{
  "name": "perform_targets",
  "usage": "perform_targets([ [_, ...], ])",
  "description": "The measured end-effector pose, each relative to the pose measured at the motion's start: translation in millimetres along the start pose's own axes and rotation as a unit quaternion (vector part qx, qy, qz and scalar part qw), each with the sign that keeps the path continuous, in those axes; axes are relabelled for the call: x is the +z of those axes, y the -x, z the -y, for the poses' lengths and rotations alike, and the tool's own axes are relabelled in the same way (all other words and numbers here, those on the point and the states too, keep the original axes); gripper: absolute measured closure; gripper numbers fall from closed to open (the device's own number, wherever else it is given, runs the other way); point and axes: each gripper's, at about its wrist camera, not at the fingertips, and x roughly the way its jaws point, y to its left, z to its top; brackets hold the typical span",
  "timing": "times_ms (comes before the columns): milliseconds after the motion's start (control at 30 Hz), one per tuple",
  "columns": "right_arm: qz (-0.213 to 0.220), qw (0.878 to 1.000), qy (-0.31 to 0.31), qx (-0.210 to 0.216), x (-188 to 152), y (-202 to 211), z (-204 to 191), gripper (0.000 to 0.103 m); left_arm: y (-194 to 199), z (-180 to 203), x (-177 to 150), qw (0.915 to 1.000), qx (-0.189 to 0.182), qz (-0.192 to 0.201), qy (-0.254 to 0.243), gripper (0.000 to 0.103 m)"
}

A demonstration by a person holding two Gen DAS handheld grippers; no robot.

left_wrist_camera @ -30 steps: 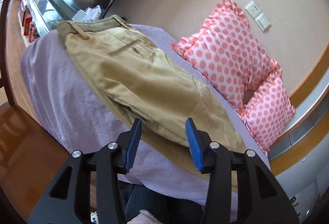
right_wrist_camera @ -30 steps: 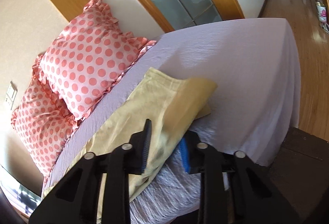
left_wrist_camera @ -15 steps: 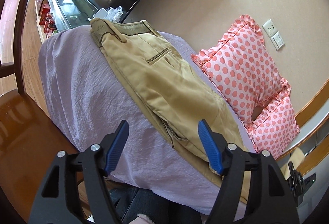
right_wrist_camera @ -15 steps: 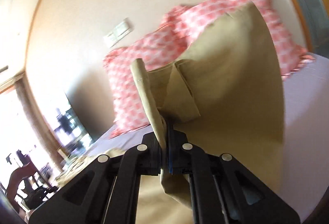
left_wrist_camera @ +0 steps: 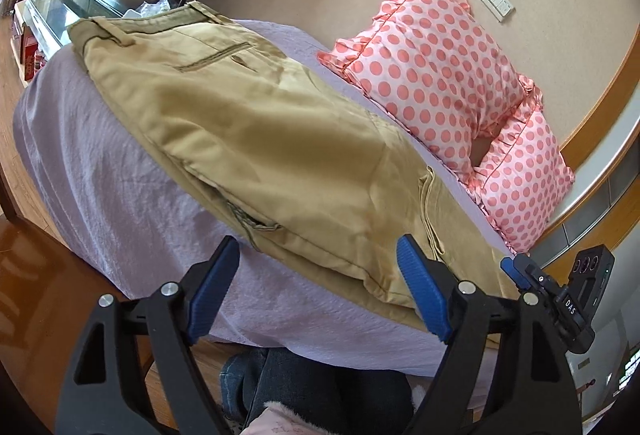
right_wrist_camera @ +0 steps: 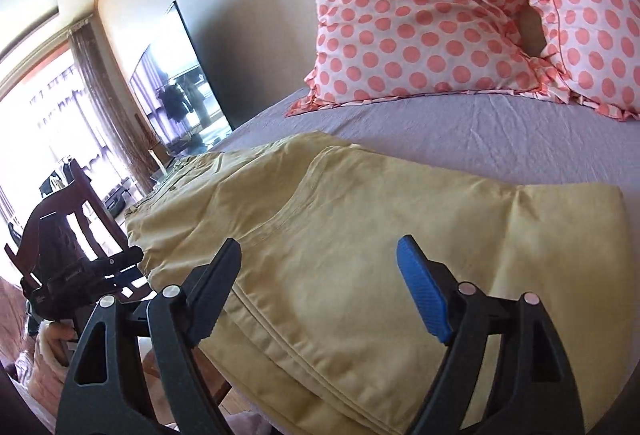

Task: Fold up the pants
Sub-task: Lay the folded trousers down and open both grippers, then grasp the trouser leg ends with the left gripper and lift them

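Note:
Tan pants (left_wrist_camera: 256, 131) lie folded on a lilac sheet (left_wrist_camera: 100, 171), waistband at the far left, legs doubled back over the seat. In the right wrist view the pants (right_wrist_camera: 360, 255) fill the middle, with the fold at the right. My left gripper (left_wrist_camera: 320, 287) is open and empty, just off the pants' near edge. My right gripper (right_wrist_camera: 320, 287) is open and empty, low over the pants. The right gripper's tip also shows in the left wrist view (left_wrist_camera: 520, 271).
Two pink polka-dot pillows (left_wrist_camera: 440, 55) lean on the wall behind the pants, also seen in the right wrist view (right_wrist_camera: 424, 19). A TV (right_wrist_camera: 180, 75) and a glass cabinet (left_wrist_camera: 52, 3) stand past the waistband. A wooden chair (right_wrist_camera: 68, 219) stands at the left.
My right gripper carried the pant legs over, let them go and opened; the legs now lie folded on the seat. My left gripper opened wider and drew back slightly.

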Motion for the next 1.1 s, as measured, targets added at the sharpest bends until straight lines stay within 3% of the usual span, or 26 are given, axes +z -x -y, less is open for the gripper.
perform_targets([
  [100,-0.007,1.000,-0.011,0.001,-5.9,-1.2,-2.8,0.021,-6.2,1.4,4.5,0.9999,0.007,-0.002,0.013,0.015],
  [367,-0.025,0.999,-0.018,0.016,-13.5,-12.9,-6.6,0.019,4.6,3.8,29.0,0.9988,0.037,0.025,0.018,0.016],
  [567,-0.026,0.999,-0.024,0.021,-16.6,-9.0,-2.4,0.018,8.4,-41.4,66.2,0.9899,0.069,0.075,0.099,0.019],
  [667,-0.022,0.999,-0.030,0.023,-17.1,-5.3,2.4,0.018,8.2,-70.2,85.3,0.9805,0.065,0.093,0.160,0.033],
  [733,-0.018,0.999,-0.033,0.024,-16.9,-2.3,5.6,0.018,3.7,-77.3,96.3,0.9773,0.077,0.089,0.176,0.055],
  [767,-0.015,0.999,-0.035,0.023,-16.7,-0.1,7.5,0.018,2.1,-76.2,101.0,0.9761,0.097,0.087,0.174,0.083],
  [800,-0.012,0.999,-0.036,0.023,-16.7,2.6,9.4,0.018,2.6,-71.2,104.7,0.9765,0.114,0.087,0.161,0.091],
  [933,0.008,0.999,-0.041,0.009,-16.1,20.2,21.9,0.016,15.2,4.6,116.3,0.9854,0.117,0.123,0.017,0.095],
  [1033,0.035,0.998,-0.058,-0.012,-14.5,41.6,38.5,0.013,13.1,85.7,114.3,0.9850,0.075,0.125,-0.093,0.095],
  [1100,0.063,0.994,-0.079,-0.031,-13.6,61.9,55.1,0.009,5.1,142.7,100.0,0.9786,0.036,0.116,-0.166,0.095],
])
